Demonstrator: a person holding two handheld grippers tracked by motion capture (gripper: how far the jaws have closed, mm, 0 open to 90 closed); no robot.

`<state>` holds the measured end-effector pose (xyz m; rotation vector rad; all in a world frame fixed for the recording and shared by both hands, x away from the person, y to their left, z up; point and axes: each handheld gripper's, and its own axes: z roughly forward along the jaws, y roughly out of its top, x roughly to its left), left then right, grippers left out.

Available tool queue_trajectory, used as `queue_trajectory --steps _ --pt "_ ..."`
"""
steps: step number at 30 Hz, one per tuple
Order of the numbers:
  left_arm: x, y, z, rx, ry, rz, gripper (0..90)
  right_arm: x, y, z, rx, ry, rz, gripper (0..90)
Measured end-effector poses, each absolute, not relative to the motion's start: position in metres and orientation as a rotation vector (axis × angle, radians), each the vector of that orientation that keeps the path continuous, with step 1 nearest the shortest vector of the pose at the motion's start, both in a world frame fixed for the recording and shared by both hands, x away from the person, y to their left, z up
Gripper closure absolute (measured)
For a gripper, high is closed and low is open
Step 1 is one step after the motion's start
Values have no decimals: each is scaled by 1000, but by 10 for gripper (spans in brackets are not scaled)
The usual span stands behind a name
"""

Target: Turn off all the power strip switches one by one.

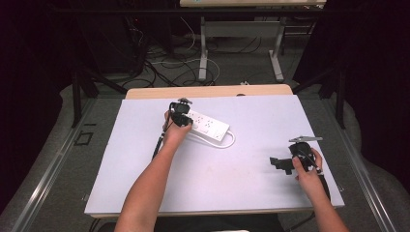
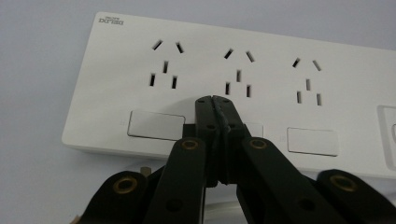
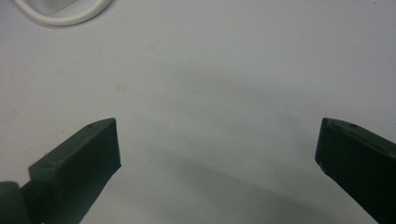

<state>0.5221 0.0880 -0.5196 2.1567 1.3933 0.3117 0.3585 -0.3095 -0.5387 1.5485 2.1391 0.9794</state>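
A white power strip (image 1: 209, 126) lies on the pale table mat (image 1: 217, 183), and its white cable (image 1: 229, 143) loops toward the near side. My left gripper (image 1: 181, 118) is at the strip's left end. In the left gripper view its jaws are shut together with nothing between them. The left gripper's tips (image 2: 214, 100) sit over the middle one of three rocker switches on the power strip (image 2: 261, 51), and hide most of that switch. Whether the tips press on it I cannot tell. My right gripper (image 1: 279, 163) stands open low over the bare mat at the right. The right gripper (image 3: 217, 140) has nothing between its jaws.
The strip has three socket groups, and a rocker switch (image 2: 156, 125) shows on either side of the jaws. A loop of cable (image 3: 70, 17) reaches into the top left of the right gripper view. Beyond the table's far edge stand desk legs (image 1: 203, 58) among floor cables.
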Motion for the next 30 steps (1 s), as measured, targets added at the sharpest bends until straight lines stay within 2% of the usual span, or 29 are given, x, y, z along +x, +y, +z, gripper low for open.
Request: queue_trajectory --steps 30 --pt "532 113 -507 2104 1455 327 900 358 -309 -539 1570 2142 971 0"
